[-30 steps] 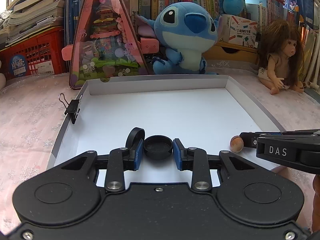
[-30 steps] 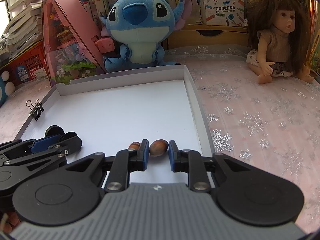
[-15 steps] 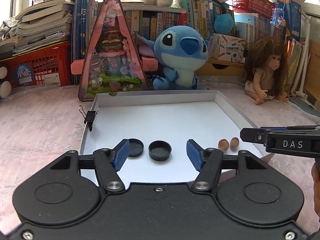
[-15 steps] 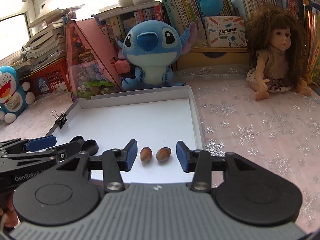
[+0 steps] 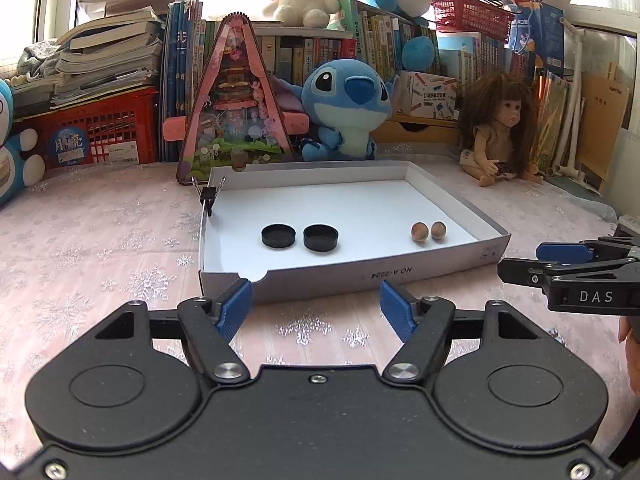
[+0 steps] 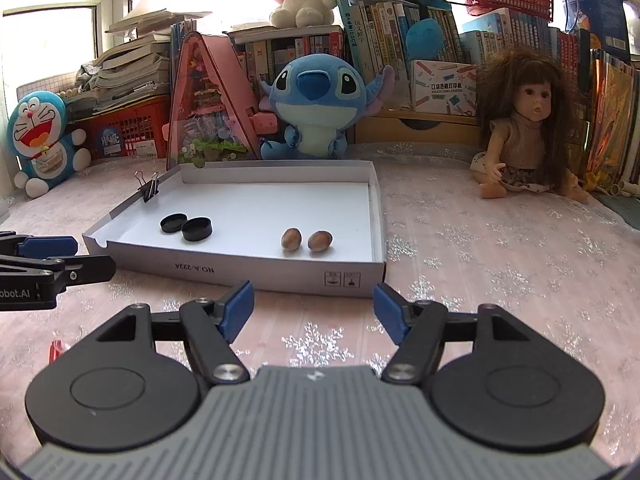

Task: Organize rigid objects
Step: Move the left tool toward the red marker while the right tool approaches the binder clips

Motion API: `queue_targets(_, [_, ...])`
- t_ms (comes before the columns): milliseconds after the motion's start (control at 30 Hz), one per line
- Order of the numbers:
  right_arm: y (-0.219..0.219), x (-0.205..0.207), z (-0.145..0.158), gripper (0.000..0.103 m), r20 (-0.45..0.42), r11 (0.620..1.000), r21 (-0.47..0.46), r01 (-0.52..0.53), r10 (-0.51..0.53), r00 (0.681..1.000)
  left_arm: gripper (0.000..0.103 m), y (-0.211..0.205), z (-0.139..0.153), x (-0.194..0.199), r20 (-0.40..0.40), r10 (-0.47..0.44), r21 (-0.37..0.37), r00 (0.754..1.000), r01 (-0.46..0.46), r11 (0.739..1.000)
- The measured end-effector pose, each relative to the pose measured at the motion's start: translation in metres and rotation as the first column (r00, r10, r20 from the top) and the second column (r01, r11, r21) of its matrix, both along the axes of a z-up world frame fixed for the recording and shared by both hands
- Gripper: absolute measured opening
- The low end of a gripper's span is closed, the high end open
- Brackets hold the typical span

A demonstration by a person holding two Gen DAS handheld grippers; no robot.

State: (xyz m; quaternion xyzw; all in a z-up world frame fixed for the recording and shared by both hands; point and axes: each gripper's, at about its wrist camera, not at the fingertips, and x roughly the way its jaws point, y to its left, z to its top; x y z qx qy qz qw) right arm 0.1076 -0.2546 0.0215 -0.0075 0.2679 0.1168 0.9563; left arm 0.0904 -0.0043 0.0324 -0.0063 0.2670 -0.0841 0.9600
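A shallow white box lid (image 5: 360,276) (image 6: 248,272) lies on the pink tablecloth. Inside it two black round caps (image 5: 279,236) (image 5: 320,237) sit side by side at the left; they also show in the right wrist view (image 6: 173,223) (image 6: 196,229). Two brown nuts (image 5: 418,232) (image 5: 438,230) sit side by side at the right, also in the right wrist view (image 6: 291,238) (image 6: 319,240). My left gripper (image 5: 316,306) is open and empty, in front of the box's near wall. My right gripper (image 6: 314,306) is open and empty, also in front of the box.
A black binder clip (image 5: 208,196) (image 6: 150,190) grips the box's left wall. Behind the box stand a pink triangular toy house (image 5: 236,108), a blue plush (image 5: 348,108), a doll (image 5: 500,132), a red crate (image 5: 100,132) and bookshelves.
Both grippers have opened, let go of a cap and a nut, and pulled back out of the box to in front of its near wall.
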Motion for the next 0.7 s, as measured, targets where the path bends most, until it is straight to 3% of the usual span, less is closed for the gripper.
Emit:
queue_targets(433, [-0.008, -0.054, -0.015, 0.079, 0.067, 0.998, -0.057, 0.011, -0.007, 0.998, 0.068, 0.009, -0.017, -0.054, 0.036, 0.013, 0.015, 0.999, -0.013, 1.000])
queue_targets(700, [-0.027, -0.073, -0.025, 0.079, 0.019, 0.997, -0.079, 0.004, -0.003, 1.000, 0.065, 0.021, -0.027, -0.079, 0.035, 0.000, 0.055, 0.999, -0.002, 0.999])
